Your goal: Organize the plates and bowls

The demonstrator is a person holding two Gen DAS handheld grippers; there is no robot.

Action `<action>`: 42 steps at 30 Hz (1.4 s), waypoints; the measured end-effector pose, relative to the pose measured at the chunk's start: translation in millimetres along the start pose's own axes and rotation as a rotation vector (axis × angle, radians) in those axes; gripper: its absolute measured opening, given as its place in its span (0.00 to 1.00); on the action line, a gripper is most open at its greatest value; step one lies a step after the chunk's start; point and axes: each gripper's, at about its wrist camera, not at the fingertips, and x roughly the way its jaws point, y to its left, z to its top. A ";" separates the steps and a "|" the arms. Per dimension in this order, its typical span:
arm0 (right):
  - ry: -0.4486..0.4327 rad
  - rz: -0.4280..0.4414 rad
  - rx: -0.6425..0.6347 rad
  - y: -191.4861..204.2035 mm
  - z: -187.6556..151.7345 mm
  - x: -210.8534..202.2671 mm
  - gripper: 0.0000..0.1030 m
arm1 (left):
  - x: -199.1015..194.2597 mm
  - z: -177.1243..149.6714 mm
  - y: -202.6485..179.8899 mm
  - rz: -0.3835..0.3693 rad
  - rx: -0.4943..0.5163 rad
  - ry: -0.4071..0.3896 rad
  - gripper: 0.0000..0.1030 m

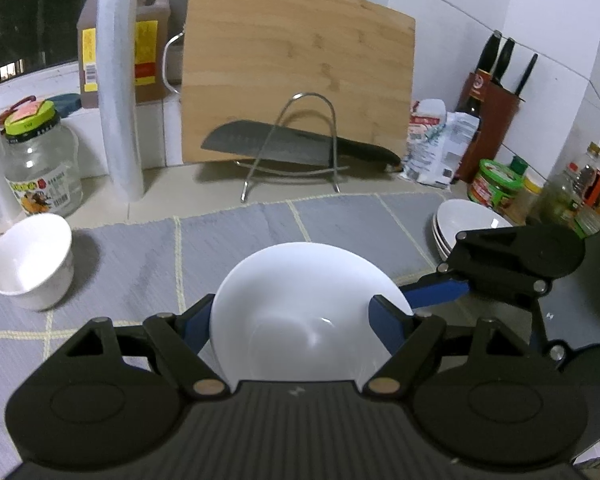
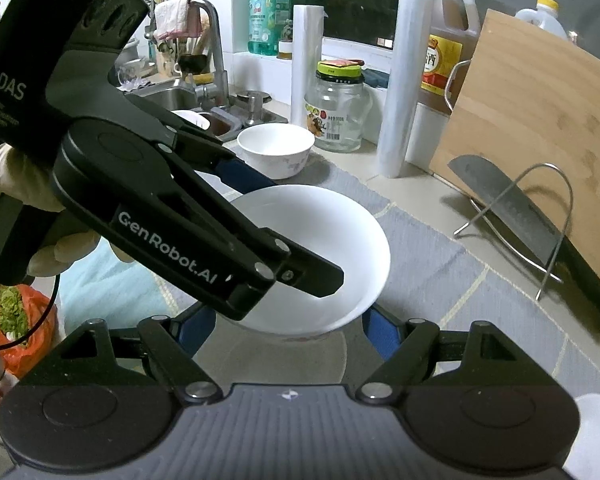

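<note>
A white bowl (image 1: 300, 280) hangs tilted above the grey checked mat (image 1: 132, 264). My left gripper (image 1: 292, 308) is shut on it, one blue finger outside the left wall and the other over the inside. In the right wrist view the same bowl (image 2: 339, 232) sits between the fingers of my right gripper (image 2: 288, 320). That gripper's right fingertip (image 2: 373, 320) presses the outer wall under the rim, and the black arm of the left gripper (image 2: 296, 232) hides its left one. From the left wrist view one blue finger (image 1: 439, 293) of the right gripper meets the bowl's right rim.
A stack of white bowls (image 1: 467, 222) sits at the mat's right edge, and a small deep white bowl (image 1: 30, 260) at its left. Behind are a wire rack with a cleaver (image 1: 296, 146), a cutting board (image 1: 296, 72), a glass jar (image 1: 40, 168), bottles and a sink (image 2: 172, 96).
</note>
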 end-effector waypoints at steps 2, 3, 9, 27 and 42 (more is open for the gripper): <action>0.003 -0.001 0.005 1.8 -4.1 -3.6 0.81 | -0.6 -3.9 -3.5 -0.009 0.003 0.006 0.78; 0.007 -0.002 0.006 2.6 -6.5 -4.9 0.81 | -1.0 -5.4 -5.2 -0.014 0.002 0.007 0.78; 0.032 -0.006 0.013 5.9 -15.9 -6.5 0.81 | 2.0 -14.6 -12.4 -0.028 -0.002 0.024 0.78; 0.060 0.014 0.023 11.0 -29.0 -4.9 0.82 | 6.4 -29.7 -14.1 -0.042 -0.011 0.055 0.78; 0.077 0.015 0.018 12.5 -30.8 1.7 0.82 | 10.1 -33.7 -13.0 -0.042 -0.014 0.064 0.78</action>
